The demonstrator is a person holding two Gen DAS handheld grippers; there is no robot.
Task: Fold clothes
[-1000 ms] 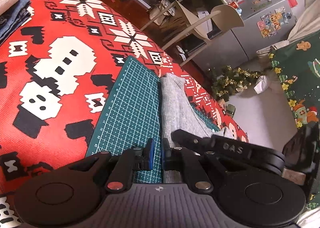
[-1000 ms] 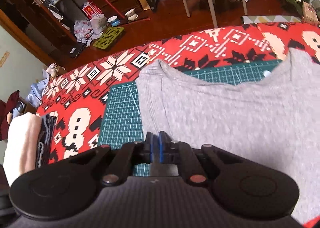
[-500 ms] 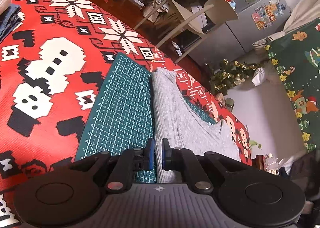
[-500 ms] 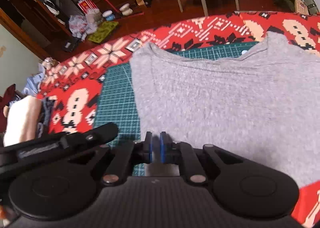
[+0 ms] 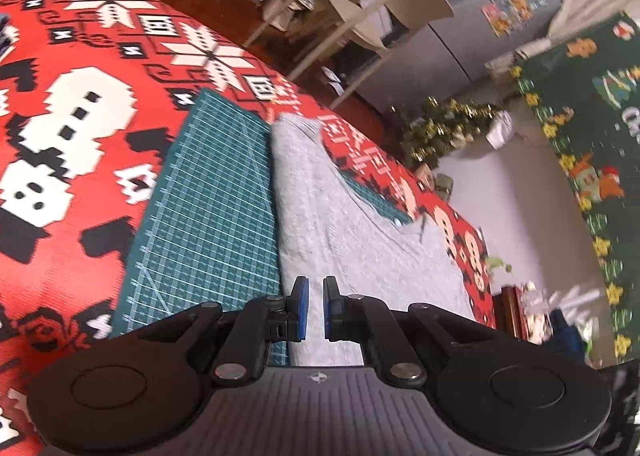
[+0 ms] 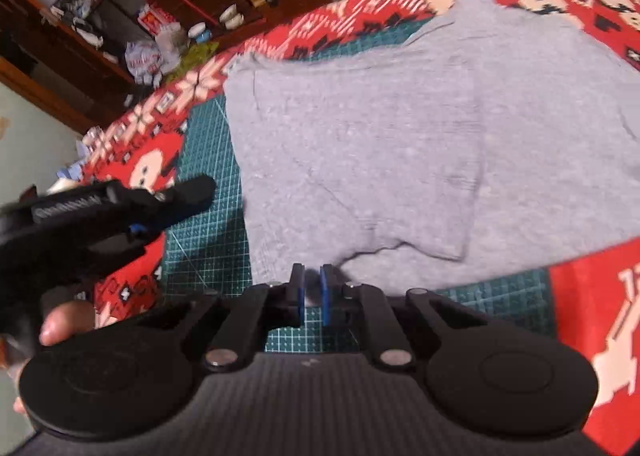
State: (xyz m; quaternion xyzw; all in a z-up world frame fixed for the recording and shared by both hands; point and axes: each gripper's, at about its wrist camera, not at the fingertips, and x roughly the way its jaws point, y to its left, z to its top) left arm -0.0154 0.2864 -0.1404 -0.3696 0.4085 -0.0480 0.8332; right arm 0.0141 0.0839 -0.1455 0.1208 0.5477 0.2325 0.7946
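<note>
A grey T-shirt [image 5: 340, 215] [image 6: 400, 135] lies spread flat on a green cutting mat [image 5: 208, 215] [image 6: 208, 159], with one layer folded over near its front hem. My left gripper [image 5: 316, 284] hovers over the shirt's left edge where it meets the mat. Its blue pads are nearly together and hold nothing. In the right wrist view the left gripper [image 6: 180, 195] shows from the side, with a hand [image 6: 68, 320] on it. My right gripper [image 6: 312, 270] hangs above the front hem, its jaws nearly together and empty.
A red Christmas tablecloth [image 5: 80, 115] [image 6: 592, 316] covers the table under the mat. Beyond the table's far edge stand a pale chair [image 5: 360, 15], a grey fridge [image 5: 500, 15], a small Christmas tree [image 5: 440, 127] and cluttered wooden shelves [image 6: 120, 15].
The right gripper has slid sideways along the shirt's front hem and gone out of the left wrist view. The left gripper now shows at the left of the right wrist view.
</note>
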